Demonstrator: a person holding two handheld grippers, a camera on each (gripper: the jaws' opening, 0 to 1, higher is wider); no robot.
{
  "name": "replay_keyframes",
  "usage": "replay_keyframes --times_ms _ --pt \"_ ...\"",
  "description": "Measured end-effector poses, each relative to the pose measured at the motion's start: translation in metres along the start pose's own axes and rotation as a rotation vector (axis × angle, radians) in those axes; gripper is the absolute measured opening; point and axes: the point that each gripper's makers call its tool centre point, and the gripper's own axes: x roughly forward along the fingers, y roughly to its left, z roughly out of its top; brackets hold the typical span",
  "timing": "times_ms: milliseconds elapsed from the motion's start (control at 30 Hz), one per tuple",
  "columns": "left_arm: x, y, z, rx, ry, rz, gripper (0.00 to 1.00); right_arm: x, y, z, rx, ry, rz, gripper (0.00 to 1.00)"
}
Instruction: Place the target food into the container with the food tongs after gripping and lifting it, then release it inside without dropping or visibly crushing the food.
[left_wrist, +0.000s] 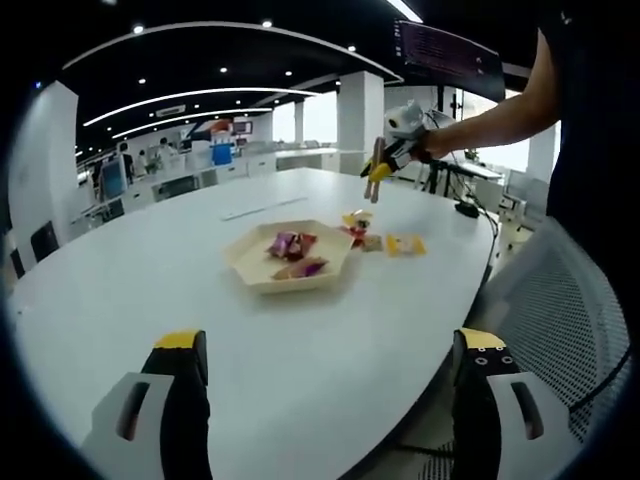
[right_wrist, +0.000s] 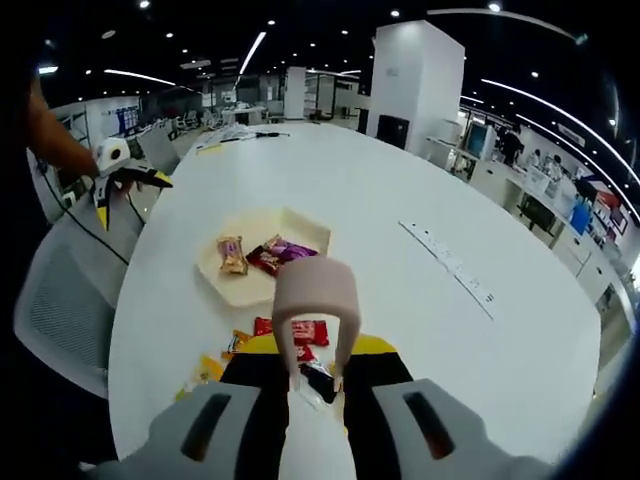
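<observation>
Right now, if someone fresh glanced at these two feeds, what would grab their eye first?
Probably the pale hexagonal tray in the middle of the big white table, with several bright snack packets inside and a few more wrapped snacks loose beside it. Next, in the right gripper view, the beige tongs clamped in the right gripper, tips over the loose snacks.

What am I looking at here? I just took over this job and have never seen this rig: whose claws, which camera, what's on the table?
There is no robot. A person holds a gripper in each hand, with a camera on each. The left gripper view looks past the left gripper, which is open and holds nothing. The right gripper is shut on tongs. On the white table sits a tray with wrapped snacks; more packets lie loose beside it. The tong tips are at a dark packet; I cannot tell whether they grip it.
</observation>
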Motion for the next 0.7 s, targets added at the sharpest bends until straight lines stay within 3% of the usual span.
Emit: replay_keyframes --times_ms 300,700 --pt "0.001 -0.001 -0.005 -0.013 0.022 -0.005 0.99 0.011 -0.002 -0.010 -0.012 -0.023 0.030 0.18" --pt "0.001 0.001 -0.004 -0.023 0.023 0.004 0.98 0.028 -0.001 -0.021 -0.045 0.020 0.052 0.19"
